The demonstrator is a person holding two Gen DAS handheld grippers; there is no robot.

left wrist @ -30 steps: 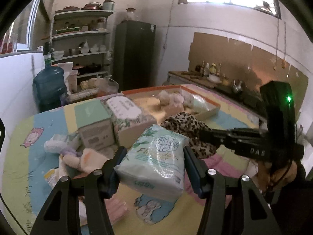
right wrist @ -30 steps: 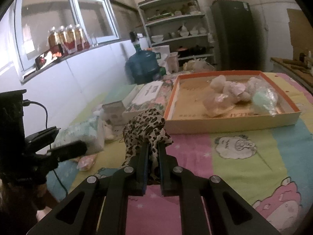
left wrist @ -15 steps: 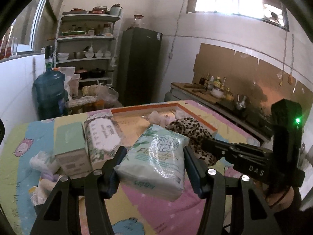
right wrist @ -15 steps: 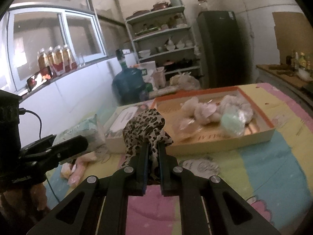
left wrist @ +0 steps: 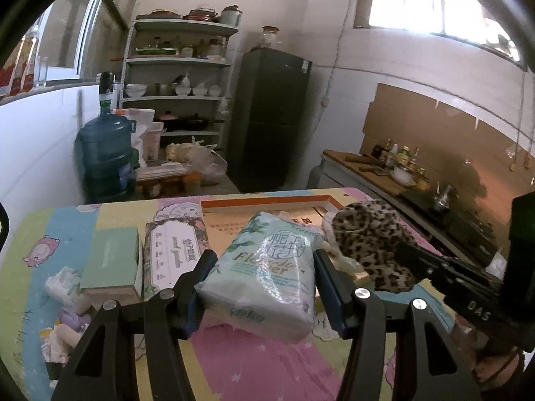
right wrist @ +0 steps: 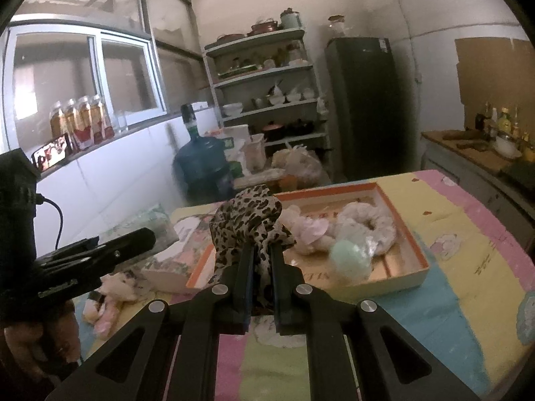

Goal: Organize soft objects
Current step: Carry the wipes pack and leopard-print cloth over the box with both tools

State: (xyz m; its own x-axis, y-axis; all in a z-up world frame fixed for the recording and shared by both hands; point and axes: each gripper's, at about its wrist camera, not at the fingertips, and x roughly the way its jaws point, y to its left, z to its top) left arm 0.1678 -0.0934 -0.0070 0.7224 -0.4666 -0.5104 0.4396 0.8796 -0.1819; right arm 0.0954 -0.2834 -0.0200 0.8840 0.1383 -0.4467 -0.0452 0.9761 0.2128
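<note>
Lying in the middle of the frame, the orange-rimmed tray (right wrist: 406, 234) runs toward the upper left. The left gripper (left wrist: 260, 277) clamps a tissue pack (left wrist: 267, 274), long axis pointing away, at lower centre. The right gripper (right wrist: 260, 267) pinches an upright leopard-print cloth (right wrist: 247, 220), frame centre.

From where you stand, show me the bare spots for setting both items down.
Free: the tray's far-left floor behind the fluffy pile, and the mat right of the tray. Crowded: the tray's near-right half, and the table's left side with the green box, floral pack and small soft pieces.
</note>
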